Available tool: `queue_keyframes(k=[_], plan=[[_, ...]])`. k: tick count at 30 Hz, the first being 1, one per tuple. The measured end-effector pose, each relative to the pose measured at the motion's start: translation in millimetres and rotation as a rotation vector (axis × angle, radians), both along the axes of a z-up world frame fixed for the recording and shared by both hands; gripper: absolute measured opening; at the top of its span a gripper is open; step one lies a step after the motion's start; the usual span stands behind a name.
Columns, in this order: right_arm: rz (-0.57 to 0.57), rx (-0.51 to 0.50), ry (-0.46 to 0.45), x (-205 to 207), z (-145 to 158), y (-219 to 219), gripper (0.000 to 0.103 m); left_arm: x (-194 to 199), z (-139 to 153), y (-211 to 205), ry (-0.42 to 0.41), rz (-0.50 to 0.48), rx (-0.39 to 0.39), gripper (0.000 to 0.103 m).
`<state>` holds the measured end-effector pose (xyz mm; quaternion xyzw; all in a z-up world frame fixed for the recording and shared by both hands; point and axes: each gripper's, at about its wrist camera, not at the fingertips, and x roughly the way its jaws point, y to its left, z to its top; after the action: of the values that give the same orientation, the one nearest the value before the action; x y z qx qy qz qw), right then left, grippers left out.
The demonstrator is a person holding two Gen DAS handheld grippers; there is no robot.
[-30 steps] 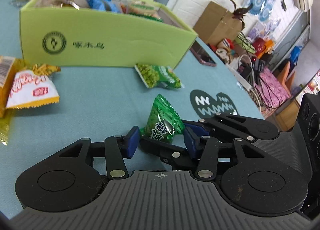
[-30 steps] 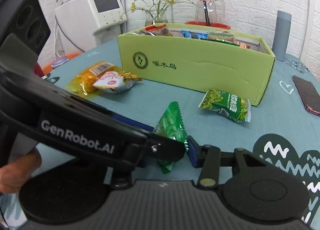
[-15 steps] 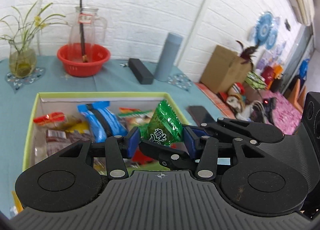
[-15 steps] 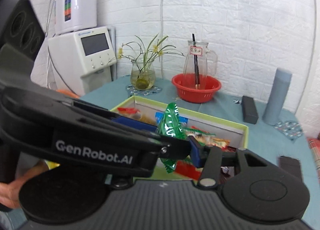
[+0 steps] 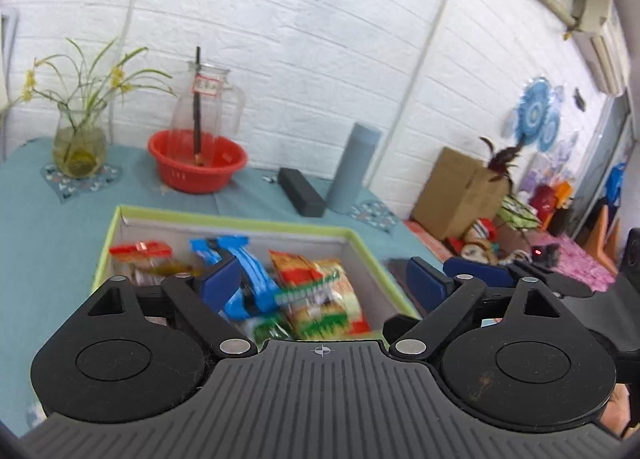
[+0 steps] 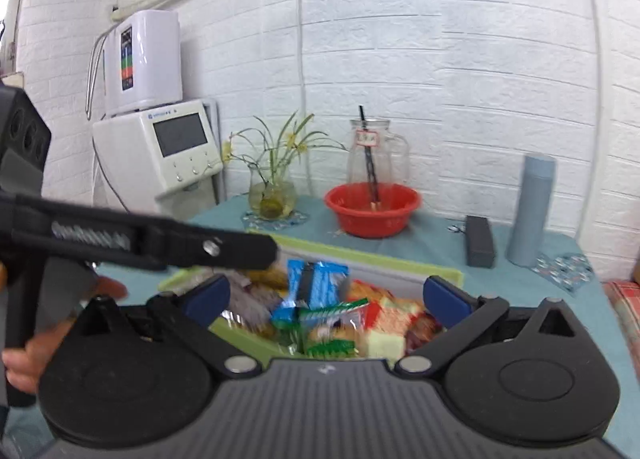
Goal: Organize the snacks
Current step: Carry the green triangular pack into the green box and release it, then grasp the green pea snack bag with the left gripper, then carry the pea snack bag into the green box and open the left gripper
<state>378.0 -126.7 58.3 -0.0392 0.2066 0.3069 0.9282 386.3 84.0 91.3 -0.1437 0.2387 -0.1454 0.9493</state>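
The lime-green snack box [image 5: 224,221] sits on the teal table, open at the top, with several packets inside: a blue one [image 5: 250,281], a red and green one [image 5: 320,291] and a red one [image 5: 140,253]. My left gripper [image 5: 324,283] hovers above the box, open and empty. My right gripper [image 6: 326,293] is also open and empty over the box [image 6: 360,255], beside the left one, whose black arm [image 6: 160,243] crosses the right wrist view. The green candy packet is not clearly seen among the packets.
Behind the box stand a red basin [image 5: 196,163] with a glass jug, a flower vase [image 5: 80,143], a black case [image 5: 300,197] and a grey flask [image 5: 352,167]. A water dispenser [image 6: 160,147] stands at the far left. A cardboard box [image 5: 456,195] lies off the table at the right.
Both grippers lifted the green candy packet from the table to above the box, then both opened. The packet has left the fingers.
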Motion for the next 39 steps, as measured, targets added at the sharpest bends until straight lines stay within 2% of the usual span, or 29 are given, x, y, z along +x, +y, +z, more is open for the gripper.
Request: queue_keyframes(k=[4, 7, 10, 14, 16, 17, 18, 19, 20, 22, 27, 31, 33, 36, 39], plan=[[-0.017, -0.067, 0.128, -18, -49, -15, 0.102, -28, -30, -11, 0.073, -0.037, -0.012, 0.081], [-0.032, -0.088, 0.218, -18, -80, -16, 0.103, -36, -66, -17, 0.181, -0.045, -0.016, 0.080], [-0.021, -0.078, 0.250, -10, -91, -11, 0.102, -27, -90, -21, 0.286, -0.054, -0.025, 0.074], [0.014, -0.109, 0.257, 7, -97, 5, 0.102, 6, -93, -26, 0.318, -0.092, -0.042, 0.069], [0.034, -0.119, 0.274, 15, -103, 14, 0.102, 21, -95, -32, 0.336, -0.107, -0.031, 0.061], [0.045, -0.124, 0.288, 17, -106, 18, 0.102, 28, -98, -34, 0.349, -0.123, -0.027, 0.053], [0.049, -0.127, 0.278, 16, -107, 21, 0.102, 33, -101, -37, 0.366, -0.136, -0.022, 0.039], [0.065, -0.122, 0.285, 12, -107, 23, 0.102, 35, -104, -39, 0.381, -0.153, -0.019, 0.031], [0.077, -0.108, 0.295, 7, -105, 24, 0.102, 34, -107, -42, 0.390, -0.162, -0.004, 0.029], [0.102, -0.093, 0.283, -12, -99, 26, 0.102, 23, -108, -43, 0.371, -0.152, 0.044, 0.029], [0.106, -0.070, 0.257, -69, -87, 26, 0.102, -21, -104, -34, 0.364, -0.180, 0.017, 0.031], [0.104, -0.022, 0.304, -115, -91, 27, 0.102, -65, -104, -34, 0.344, -0.197, 0.065, 0.034], [0.097, 0.004, 0.333, -138, -95, 28, 0.102, -85, -103, -37, 0.317, -0.220, 0.111, 0.039], [0.133, 0.054, 0.388, -170, -99, 30, 0.102, -104, -99, -35, 0.268, -0.226, 0.162, 0.039], [0.078, -0.015, 0.278, -191, -84, 27, 0.102, -124, -88, -18, 0.229, -0.182, 0.117, 0.046]])
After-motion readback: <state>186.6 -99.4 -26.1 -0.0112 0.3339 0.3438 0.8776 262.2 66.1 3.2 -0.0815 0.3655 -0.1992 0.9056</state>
